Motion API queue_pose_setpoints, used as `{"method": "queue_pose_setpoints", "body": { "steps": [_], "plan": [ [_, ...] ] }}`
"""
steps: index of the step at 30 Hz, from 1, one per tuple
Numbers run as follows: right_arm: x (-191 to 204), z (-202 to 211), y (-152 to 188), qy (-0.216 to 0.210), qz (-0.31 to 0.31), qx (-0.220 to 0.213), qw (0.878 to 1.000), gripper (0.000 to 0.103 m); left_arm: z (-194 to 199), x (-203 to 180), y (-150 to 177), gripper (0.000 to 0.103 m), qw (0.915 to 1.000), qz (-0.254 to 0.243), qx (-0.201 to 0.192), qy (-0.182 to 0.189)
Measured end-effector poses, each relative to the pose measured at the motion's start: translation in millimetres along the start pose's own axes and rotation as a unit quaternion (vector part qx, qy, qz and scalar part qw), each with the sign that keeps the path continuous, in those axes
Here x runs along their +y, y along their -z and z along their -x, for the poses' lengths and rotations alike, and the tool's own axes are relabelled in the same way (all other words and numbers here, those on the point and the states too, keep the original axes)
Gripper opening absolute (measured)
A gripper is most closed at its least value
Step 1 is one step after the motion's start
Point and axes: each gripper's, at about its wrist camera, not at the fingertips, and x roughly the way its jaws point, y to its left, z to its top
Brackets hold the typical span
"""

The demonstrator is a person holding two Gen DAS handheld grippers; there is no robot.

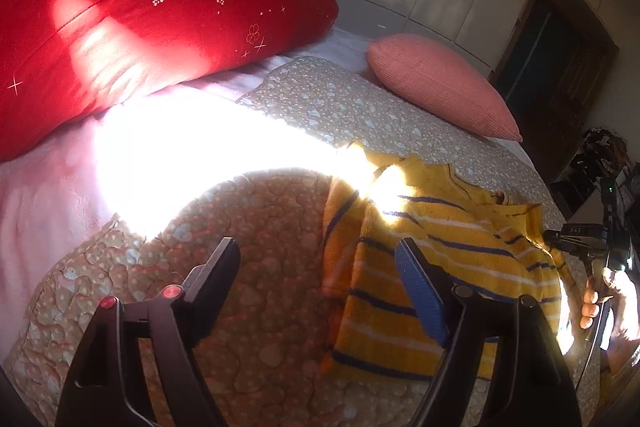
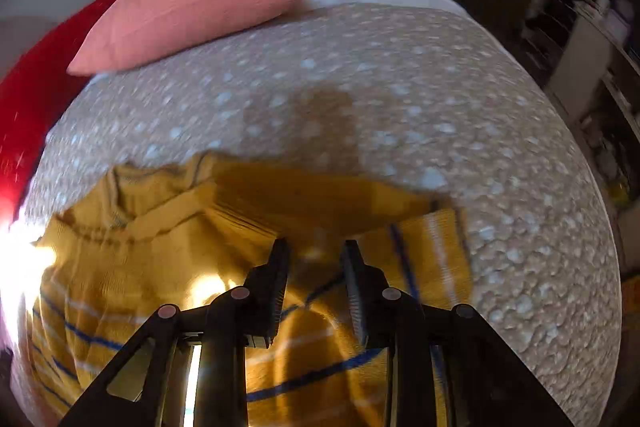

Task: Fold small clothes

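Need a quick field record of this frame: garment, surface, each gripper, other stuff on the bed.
garment: yellow striped sweater, partly folded, lying on the quilt
surface: patterned quilt on a bed, strong sun patch across it
left gripper: open, empty, above the sweater's edge
right gripper: jaws apart over the sweater, nothing visibly pinched; view blurred
pillows: red floral pillow and pink pillow at the far side
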Motion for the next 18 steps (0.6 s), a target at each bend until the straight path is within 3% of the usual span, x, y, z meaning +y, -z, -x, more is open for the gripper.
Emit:
{"method": "queue_pose_setpoints", "body": {
  "steps": [2,5,9,10,11,13,15,17,18],
  "plan": [
    [-21,9,-7,0.012,-0.039,-0.014,0.999,0.033,-2,5,-1,0.079,0.9999,0.01,0.01,0.007],
    [-4,32,-11,-0.005,0.002,-0.028,1.0,0.033,-11,9,0,0.079,0.9992,0.019,0.031,0.017],
    [72,72,6,-0.065,0.101,-0.025,0.992,0.037,-24,14,4,0.08,0.997,0.038,0.064,0.021],
    [96,80,15,-0.088,0.126,-0.019,0.988,0.042,-30,15,6,0.084,0.9956,0.043,0.078,0.027],
    [120,86,22,-0.115,0.15,-0.009,0.982,0.051,-36,16,9,0.086,0.9937,0.05,0.093,0.037],
    [163,92,38,-0.166,0.189,0.018,0.968,0.058,-39,17,13,0.086,0.9925,0.056,0.1,0.042],
    [200,91,53,-0.198,0.216,0.048,0.955,0.058,-36,17,14,0.084,0.993,0.053,0.096,0.044],
    [234,81,68,-0.215,0.237,0.082,0.944,0.058,-34,20,15,0.046,0.9924,0.055,0.101,0.044],
    [247,75,74,-0.219,0.245,0.097,0.939,0.058,-35,22,15,0.016,0.9906,0.058,0.113,0.051]
  ]
}}
